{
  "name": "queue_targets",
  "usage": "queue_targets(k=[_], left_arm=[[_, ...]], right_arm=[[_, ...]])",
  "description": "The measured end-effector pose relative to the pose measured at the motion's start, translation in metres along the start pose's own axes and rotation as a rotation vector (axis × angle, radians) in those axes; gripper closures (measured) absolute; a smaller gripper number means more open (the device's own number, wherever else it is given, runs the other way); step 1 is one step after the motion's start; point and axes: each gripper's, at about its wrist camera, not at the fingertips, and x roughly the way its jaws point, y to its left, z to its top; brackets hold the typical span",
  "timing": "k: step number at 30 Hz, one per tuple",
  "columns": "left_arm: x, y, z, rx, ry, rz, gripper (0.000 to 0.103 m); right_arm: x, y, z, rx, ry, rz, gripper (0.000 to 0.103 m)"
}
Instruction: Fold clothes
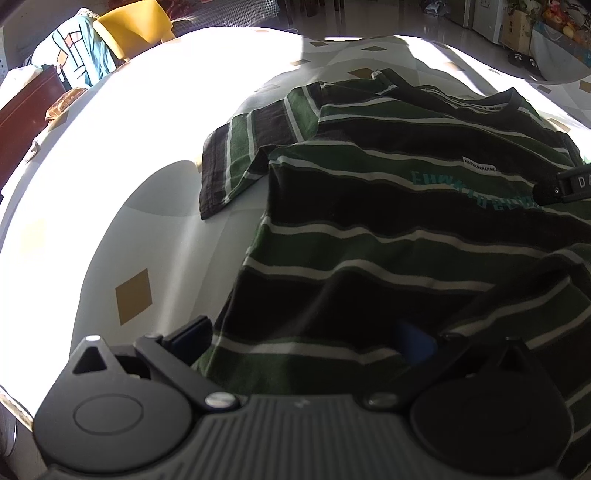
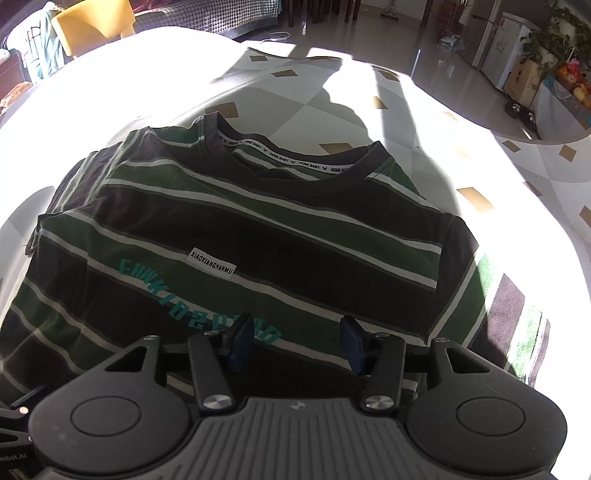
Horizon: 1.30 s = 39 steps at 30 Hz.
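The striped shirt (image 2: 240, 236) is spread face-up on the table (image 2: 424, 122). Both grippers' jaws are seen spread above its hem, nothing pinched. The left sleeve (image 1: 236, 155) should be gripped at its edge and folded inward flat.

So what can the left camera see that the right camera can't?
Only the left wrist view shows the shirt's sleeve spread flat toward the sunny side, and the tip of the right gripper poking in at the edge. Only the right wrist view shows the whole neckline with its printed collar tape and the other sleeve lit by the sun. Both show the green striped T-shirt lying on the patterned tablecloth, the small white label on its chest, and the yellow chair behind.
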Motion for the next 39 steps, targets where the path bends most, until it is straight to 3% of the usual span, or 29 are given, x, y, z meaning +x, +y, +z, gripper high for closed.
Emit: queue_targets(k=[6, 17, 31, 39], left_arm=[[-0.007, -0.001, -0.005, 0.029, -0.027, 0.043, 0.0], [-0.009, 0.007, -0.009, -0.004, -0.015, 0.051, 0.0], [-0.019, 0.017, -0.008, -0.019, -0.032, 0.044, 0.0], [-0.028, 0.017, -0.008, 0.002, -0.026, -0.014, 0.0]], right_arm=[[-0.031, 0.011, -0.026, -0.04, -0.017, 0.056, 0.055], [-0.062, 0.038, -0.073, -0.163, -0.011, 0.146, 0.055], [-0.09, 0.107, -0.134, -0.441, -0.024, 0.282, 0.055], [-0.099, 0.144, -0.167, -0.613, -0.049, 0.347, 0.055]])
